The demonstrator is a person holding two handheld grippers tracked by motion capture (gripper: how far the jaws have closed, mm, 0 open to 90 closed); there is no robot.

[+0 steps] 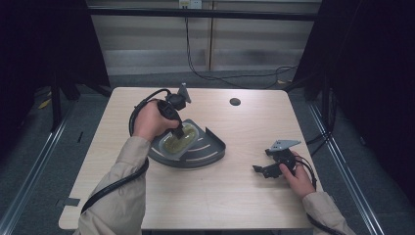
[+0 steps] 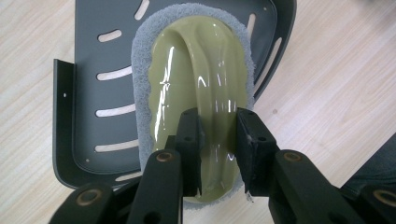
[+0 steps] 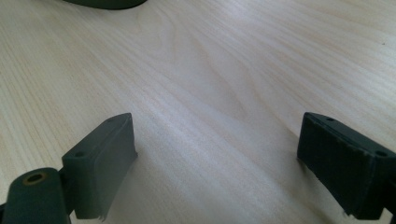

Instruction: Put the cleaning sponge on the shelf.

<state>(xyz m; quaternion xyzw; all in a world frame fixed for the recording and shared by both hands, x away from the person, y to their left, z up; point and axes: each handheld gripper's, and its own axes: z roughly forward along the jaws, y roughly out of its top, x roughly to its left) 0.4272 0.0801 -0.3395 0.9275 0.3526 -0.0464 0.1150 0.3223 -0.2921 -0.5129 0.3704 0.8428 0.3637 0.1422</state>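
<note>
While the left hand (image 1: 149,120) holds it over the tray, the left gripper (image 2: 218,140) points down at the scrubber (image 2: 196,84), jaws closed on the raised green handle ridge running along its top. Scrubber = glossy olive-green plastic body on a grey abrasive pad (image 2: 140,70), pad edge showing all round the left side. It lies flat in the dark grey tray (image 2: 93,93), which has slots in its floor, a curved rim and a straight upright wall on one side. In the high view the tray (image 1: 210,152) sits left of centre on the light wood table (image 1: 235,196), scrubber (image 1: 178,141) in its middle, left gripper (image 1: 178,131) right on top of it, black cable looping back past the sleeve.

Right gripper (image 1: 266,170) is well apart from the tray, resting low at the right side of the table in the right hand (image 1: 296,174). Its jaws stand wide apart, nothing between them, bare table (image 3: 210,84) underneath. Tray edge (image 3: 107,3) just visible at the top of the right gripper view.
</note>
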